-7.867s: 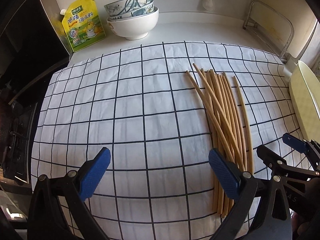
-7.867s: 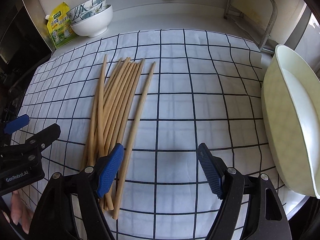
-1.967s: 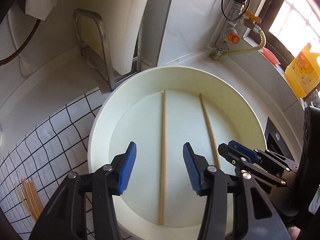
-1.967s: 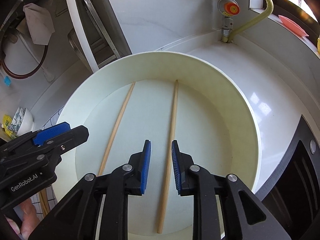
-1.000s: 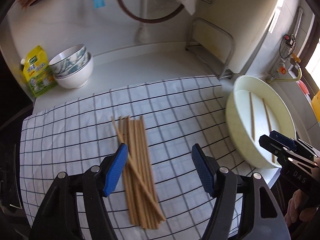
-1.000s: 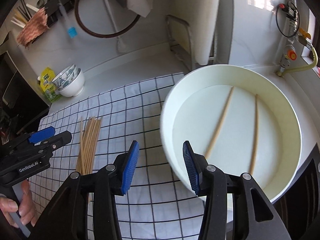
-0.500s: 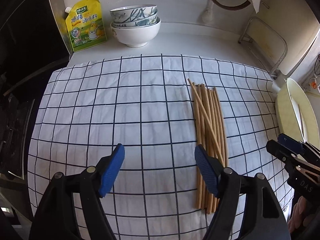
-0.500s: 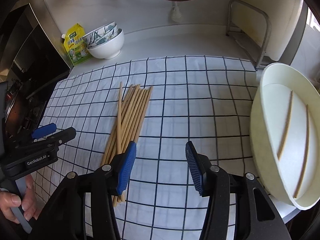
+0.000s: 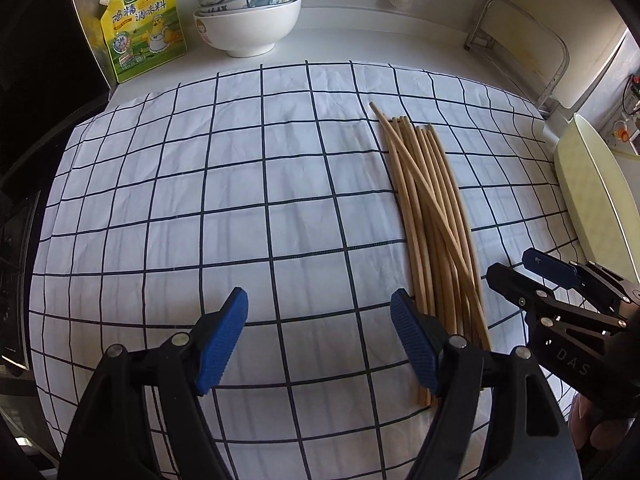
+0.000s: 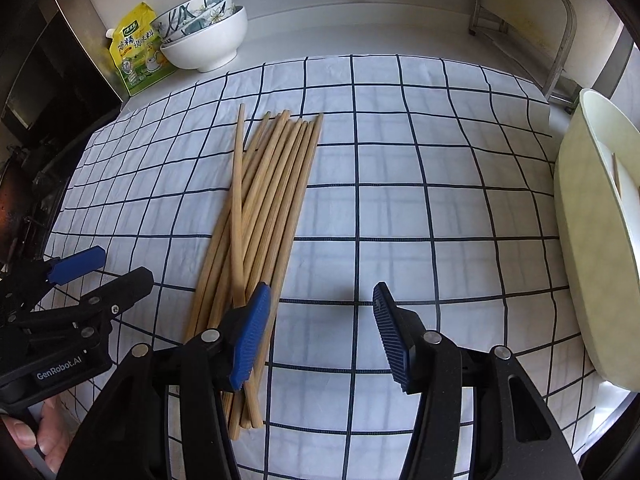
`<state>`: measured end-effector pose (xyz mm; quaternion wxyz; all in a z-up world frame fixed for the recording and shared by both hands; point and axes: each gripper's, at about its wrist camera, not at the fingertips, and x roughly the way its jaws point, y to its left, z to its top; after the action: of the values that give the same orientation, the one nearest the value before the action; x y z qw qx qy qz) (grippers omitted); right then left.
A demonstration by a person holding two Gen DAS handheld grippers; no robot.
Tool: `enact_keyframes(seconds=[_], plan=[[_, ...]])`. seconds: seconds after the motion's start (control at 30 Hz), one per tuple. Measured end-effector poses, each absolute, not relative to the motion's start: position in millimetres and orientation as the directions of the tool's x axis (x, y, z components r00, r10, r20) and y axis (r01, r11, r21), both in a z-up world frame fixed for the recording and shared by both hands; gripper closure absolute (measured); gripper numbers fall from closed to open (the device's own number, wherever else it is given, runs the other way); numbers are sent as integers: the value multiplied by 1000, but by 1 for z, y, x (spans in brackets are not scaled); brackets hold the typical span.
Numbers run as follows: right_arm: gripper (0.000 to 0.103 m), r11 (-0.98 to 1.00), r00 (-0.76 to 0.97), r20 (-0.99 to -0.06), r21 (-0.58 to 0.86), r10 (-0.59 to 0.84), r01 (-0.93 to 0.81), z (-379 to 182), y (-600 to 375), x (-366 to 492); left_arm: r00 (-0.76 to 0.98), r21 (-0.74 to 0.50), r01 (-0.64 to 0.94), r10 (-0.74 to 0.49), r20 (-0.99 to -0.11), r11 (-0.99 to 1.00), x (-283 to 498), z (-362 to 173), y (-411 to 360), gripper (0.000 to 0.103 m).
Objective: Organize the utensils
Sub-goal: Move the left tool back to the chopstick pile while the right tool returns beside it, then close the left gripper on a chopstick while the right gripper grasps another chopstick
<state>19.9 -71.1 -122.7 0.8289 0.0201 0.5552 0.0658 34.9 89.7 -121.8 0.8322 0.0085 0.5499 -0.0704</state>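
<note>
left gripper (image 9: 318, 338): your jaws stand wide apart with nothing between them, hovering over bare cloth just left of the bundle; the right blue pad (image 9: 412, 344) sits beside the near ends of the sticks, which reads as lining up for a pick.
right gripper (image 10: 318, 334): released too, jaws spread and empty, over the cloth just right of the bundle; its left pad (image 10: 250, 338) overlaps the near ends in view, though you cannot tell if it touches them.
chopsticks (image 10: 264, 200): a loose bundle lying flat on the checked cloth (image 9: 240, 200), toward its right half, running from the near edge toward the back edge; one stick crosses the others on a slant, so it rides on top and is likely the easiest to lift first.
basin (image 10: 588, 240): the pale round basin stands off the cloth's right edge on the worktop; a sliver of a stick (image 10: 616, 172) shows inside it, so it appears to be where the sticks are collected.
back of the worktop: stacked bowls (image 9: 248, 12) and a yellow seasoning pouch (image 9: 140, 28) sit at the back left corner, well apart from your work.
stage: most of the sticks are left on the cloth; you look set to take one per gripper.
caution: the sticks lie tight together, so close on a single end, or you may drag its neighbours.
</note>
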Motion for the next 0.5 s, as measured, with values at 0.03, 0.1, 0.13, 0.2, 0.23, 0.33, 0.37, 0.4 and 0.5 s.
enact_keyframes(seconds=[0.03, 0.1, 0.13, 0.2, 0.23, 0.33, 0.37, 0.4, 0.5], plan=[[52, 992, 373, -920, 98, 123, -85, -124, -70, 20, 383, -66, 130, -111, -917, 989, 35, -123, 89, 31], [52, 993, 366, -924, 89, 113, -81, -125, -69, 21, 381, -71, 137, -119, -917, 988, 36, -124, 89, 31], [52, 993, 360, -926, 85, 109, -80, -127, -68, 21, 380, -73, 139, -121, -917, 988, 36, -124, 89, 31], [52, 994, 352, -932, 68, 93, -80, -130, -66, 20, 379, -79, 142, -128, -916, 987, 37, -125, 89, 31], [52, 995, 356, -930, 67, 91, -79, -129, -67, 20, 379, -82, 143, -131, -916, 986, 38, -125, 89, 31], [52, 996, 358, -930, 58, 80, -70, -129, -70, 20, 377, -85, 149, -136, -916, 985, 39, -127, 88, 31], [52, 996, 360, -930, 53, 73, -66, -129, -71, 20, 375, -87, 152, -139, -916, 984, 39, -127, 87, 31], [52, 997, 360, -931, 46, 65, -60, -130, -73, 21, 373, -91, 156, -144, -917, 983, 39, -128, 86, 31], [52, 998, 354, -933, 53, 64, -42, -131, -79, 20, 368, -94, 174, -153, -917, 980, 39, -129, 81, 31]])
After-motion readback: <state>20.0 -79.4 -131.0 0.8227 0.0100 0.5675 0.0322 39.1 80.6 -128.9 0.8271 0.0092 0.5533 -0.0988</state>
